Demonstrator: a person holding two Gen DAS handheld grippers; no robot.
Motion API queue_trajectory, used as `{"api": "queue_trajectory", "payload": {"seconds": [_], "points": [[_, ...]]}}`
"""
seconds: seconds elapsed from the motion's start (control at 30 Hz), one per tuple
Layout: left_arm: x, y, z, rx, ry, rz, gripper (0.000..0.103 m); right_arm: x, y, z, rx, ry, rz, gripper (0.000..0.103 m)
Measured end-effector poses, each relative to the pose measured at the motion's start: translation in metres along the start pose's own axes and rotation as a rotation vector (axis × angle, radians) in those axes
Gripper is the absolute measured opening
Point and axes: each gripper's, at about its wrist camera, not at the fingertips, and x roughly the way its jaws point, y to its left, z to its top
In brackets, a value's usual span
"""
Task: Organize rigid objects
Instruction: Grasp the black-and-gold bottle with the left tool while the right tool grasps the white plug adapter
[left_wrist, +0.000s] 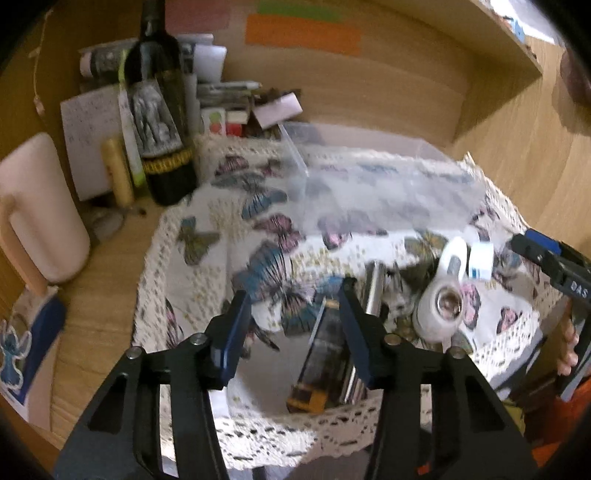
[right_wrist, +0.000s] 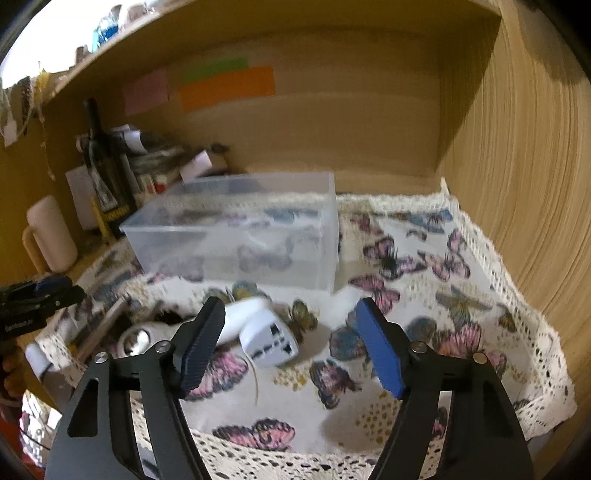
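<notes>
A clear plastic bin (right_wrist: 236, 236) stands on a butterfly-print cloth (right_wrist: 424, 295) inside a wooden desk nook; it also shows in the left wrist view (left_wrist: 369, 192). In front of it lie a white travel adapter (right_wrist: 269, 343), a white torch with a shiny lens (right_wrist: 147, 336) and a dark flat case with yellow ends (left_wrist: 325, 354). My right gripper (right_wrist: 291, 314) is open and empty, just above the adapter. My left gripper (left_wrist: 295, 299) is open and empty, over the dark case. The torch (left_wrist: 439, 306) and adapter (left_wrist: 480, 258) lie to its right.
A dark bottle (left_wrist: 159, 110), a pink mug (left_wrist: 40, 210), papers and small boxes crowd the back left. Wooden walls close the nook behind and on the right (right_wrist: 517, 147). The other gripper shows at each view's edge (left_wrist: 554, 262).
</notes>
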Motion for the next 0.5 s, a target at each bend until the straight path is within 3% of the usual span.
{"api": "queue_trajectory", "payload": {"seconds": [0.17,0.33,0.43,0.5], "points": [[0.006,-0.003,-0.014,0.007,0.051,-0.037,0.050,0.007,0.001,-0.007,-0.002,0.055,0.016,0.062],[0.017,-0.006,-0.023,0.039,0.088,-0.038,0.049,0.017,0.009,-0.009,-0.028,0.091,0.035,0.062],[0.020,-0.008,-0.024,0.056,0.086,-0.031,0.044,0.025,0.012,-0.008,-0.033,0.113,0.044,0.062],[0.021,-0.008,-0.023,0.063,0.082,-0.029,0.033,0.032,0.014,-0.007,-0.035,0.128,0.043,0.062]]}}
